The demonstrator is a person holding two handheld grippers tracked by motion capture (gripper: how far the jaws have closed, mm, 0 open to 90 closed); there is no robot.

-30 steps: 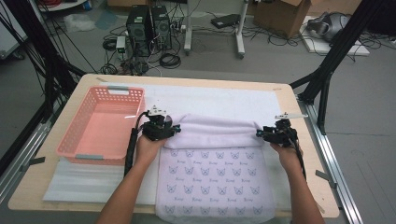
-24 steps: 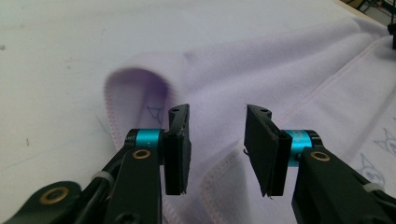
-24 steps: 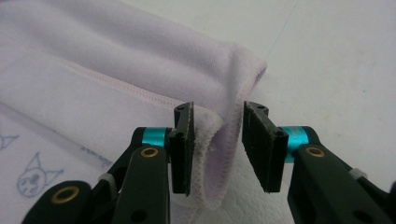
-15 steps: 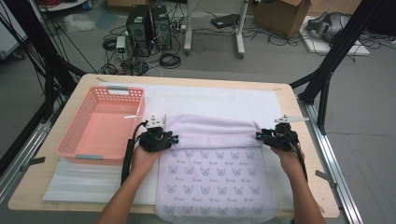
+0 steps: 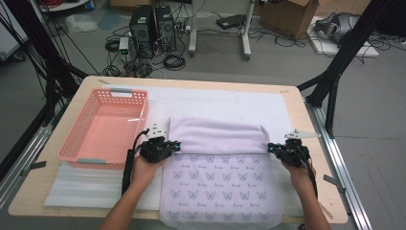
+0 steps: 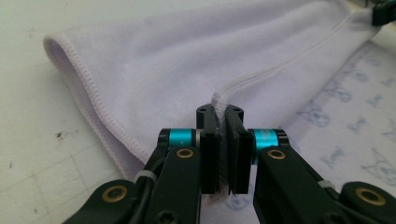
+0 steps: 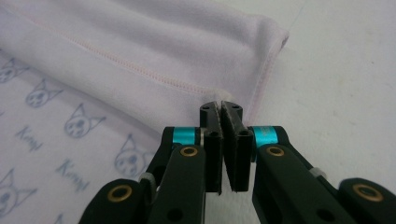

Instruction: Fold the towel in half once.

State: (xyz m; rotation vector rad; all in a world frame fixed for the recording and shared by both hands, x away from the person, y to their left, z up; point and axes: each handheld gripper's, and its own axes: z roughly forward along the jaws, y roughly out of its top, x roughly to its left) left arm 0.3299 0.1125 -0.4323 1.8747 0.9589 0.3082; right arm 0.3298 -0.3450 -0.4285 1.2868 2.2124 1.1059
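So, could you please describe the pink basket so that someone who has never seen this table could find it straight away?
Start from the wooden table with the white mat on it, and look to its left side. There, beside the lilac towel that both grippers are pinching, stands the basket. It is the one rigid, salmon-pink thing there, with perforated walls, grey handles and nothing inside.
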